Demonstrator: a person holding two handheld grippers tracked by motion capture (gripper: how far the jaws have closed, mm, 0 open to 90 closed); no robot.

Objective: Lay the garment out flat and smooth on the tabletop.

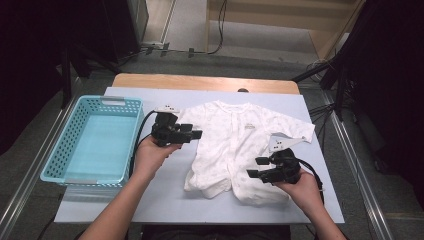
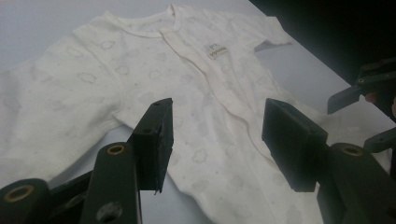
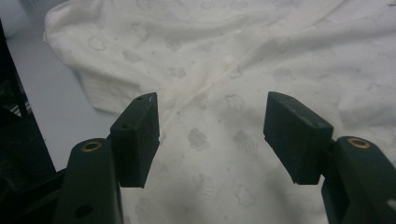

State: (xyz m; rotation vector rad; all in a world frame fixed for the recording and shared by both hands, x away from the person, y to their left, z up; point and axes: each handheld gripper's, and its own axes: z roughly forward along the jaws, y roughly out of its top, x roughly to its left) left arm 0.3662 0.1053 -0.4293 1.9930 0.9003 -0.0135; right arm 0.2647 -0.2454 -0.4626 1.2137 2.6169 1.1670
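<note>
A white baby romper (image 1: 235, 145) with a faint cloud print lies flat on the pale blue table cover (image 1: 165, 200), neck toward the far side. My left gripper (image 1: 196, 134) hovers by its left sleeve, jaws open and pointing right over the cloth. In the left gripper view the romper (image 2: 140, 70) spreads beyond my left gripper (image 2: 217, 126), with nothing between the pads. My right gripper (image 1: 255, 167) is open over the romper's lower right leg. The right gripper view has the snap placket of the romper (image 3: 257, 56) beyond my right gripper (image 3: 210, 121).
A light blue plastic basket (image 1: 60, 150) stands at the table's left side. The wooden table edge (image 1: 200, 81) runs along the back. Dark stands and cables (image 1: 335, 75) flank the table. My right gripper (image 2: 362, 91) appears at the right edge of the left gripper view.
</note>
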